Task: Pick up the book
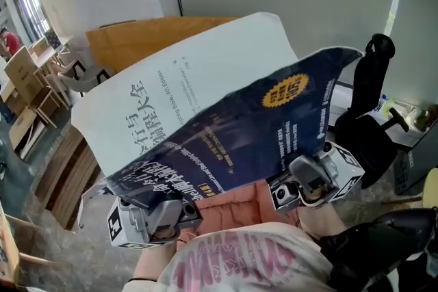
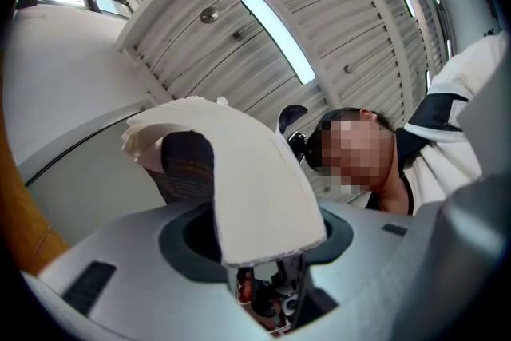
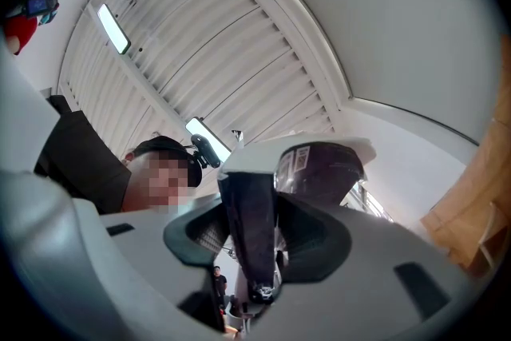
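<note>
Navy book (image 1: 274,120), printed cover only in head view, tight in left gripper (image 1: 159,210) and right gripper (image 1: 306,182).

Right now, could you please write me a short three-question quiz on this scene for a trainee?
1. True or false: the book lies flat on a table.
2. How many grippers are shut on the book? A) none B) one C) two
3. Fill in: the round badge on the book's dark blue cover is ____.

Key
1. False: it is held up in the air.
2. C: the left gripper and the right gripper each clamp an edge.
3. Yellow.
</note>
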Demonstrator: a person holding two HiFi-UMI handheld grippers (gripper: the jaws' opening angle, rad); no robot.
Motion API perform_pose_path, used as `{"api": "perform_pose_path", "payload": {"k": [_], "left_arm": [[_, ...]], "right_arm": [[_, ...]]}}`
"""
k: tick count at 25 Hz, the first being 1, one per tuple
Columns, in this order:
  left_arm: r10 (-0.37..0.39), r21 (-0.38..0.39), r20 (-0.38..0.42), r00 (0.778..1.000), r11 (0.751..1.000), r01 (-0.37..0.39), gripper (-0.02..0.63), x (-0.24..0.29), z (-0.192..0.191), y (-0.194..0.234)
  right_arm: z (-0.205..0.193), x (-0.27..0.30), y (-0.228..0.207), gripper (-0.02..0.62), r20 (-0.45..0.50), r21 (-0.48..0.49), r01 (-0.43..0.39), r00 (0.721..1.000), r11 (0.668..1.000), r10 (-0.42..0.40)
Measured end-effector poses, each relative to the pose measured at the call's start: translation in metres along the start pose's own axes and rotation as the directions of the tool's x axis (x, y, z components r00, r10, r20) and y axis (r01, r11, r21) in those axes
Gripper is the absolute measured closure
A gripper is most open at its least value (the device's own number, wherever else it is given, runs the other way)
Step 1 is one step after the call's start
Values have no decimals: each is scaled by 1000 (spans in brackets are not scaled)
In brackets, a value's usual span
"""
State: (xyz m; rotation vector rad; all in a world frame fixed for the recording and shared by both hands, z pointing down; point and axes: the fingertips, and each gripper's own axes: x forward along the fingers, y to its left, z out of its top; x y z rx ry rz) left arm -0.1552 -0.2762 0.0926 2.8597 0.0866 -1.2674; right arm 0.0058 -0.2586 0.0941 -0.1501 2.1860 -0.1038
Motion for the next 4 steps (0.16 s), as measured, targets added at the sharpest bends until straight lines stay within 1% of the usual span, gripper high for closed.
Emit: {"api": "perform_pose_path", "payload": {"k": [4], "left_arm": [[-5, 2, 1, 1000, 1000, 5, 393, 2, 0, -1]], "right_arm": [[2, 0, 2, 419, -1, -2, -9, 1000, 1000, 9]]}}
